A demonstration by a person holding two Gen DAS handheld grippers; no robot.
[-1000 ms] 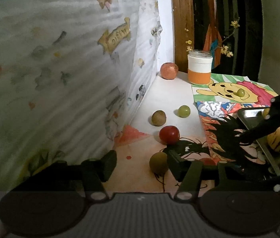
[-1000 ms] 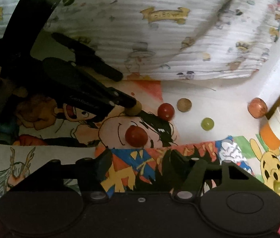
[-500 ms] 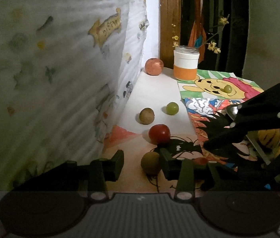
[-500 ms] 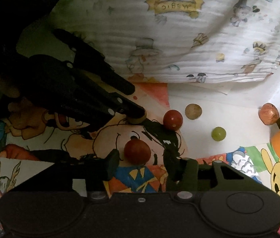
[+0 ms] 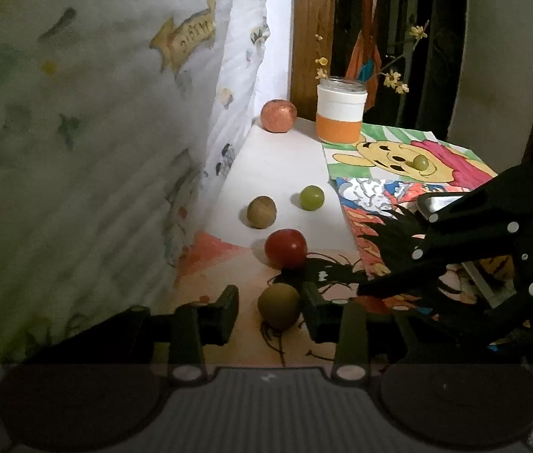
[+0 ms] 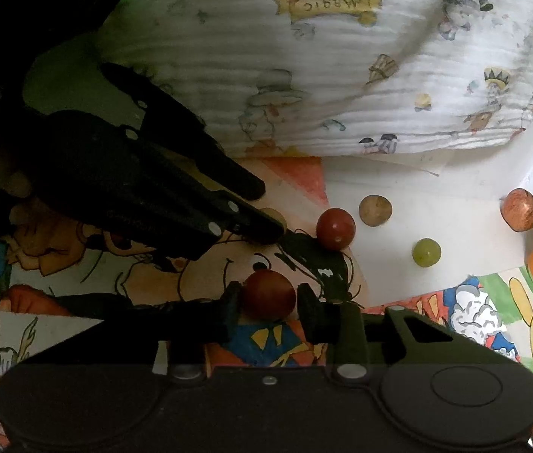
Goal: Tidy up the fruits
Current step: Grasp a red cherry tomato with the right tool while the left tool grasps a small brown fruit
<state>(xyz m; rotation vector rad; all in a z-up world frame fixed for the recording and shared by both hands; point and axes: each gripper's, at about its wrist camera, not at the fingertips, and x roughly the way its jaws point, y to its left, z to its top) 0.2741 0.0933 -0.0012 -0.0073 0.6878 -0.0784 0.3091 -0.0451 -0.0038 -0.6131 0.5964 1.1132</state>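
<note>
Both units advanced. Right hand-held gripper point(image 6: 268, 302) brackets red fruit point(image 6: 269, 294), jaws unclosed; left hand-held gripper point(image 5: 270, 307) wide around olive fruit point(image 5: 278, 305), touching its 3 o'clock finger. Grasp step; closure required next.

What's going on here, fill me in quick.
A person is sorting small fruits on a table covered in cartoon drawings, holding a tool in each hand. The left tool is open around an olive-green fruit, its right finger next to it. The right tool brackets a dark red fruit closely; whether it grips is unclear. Another red fruit, a brown one and a green one lie loose beyond.
</note>
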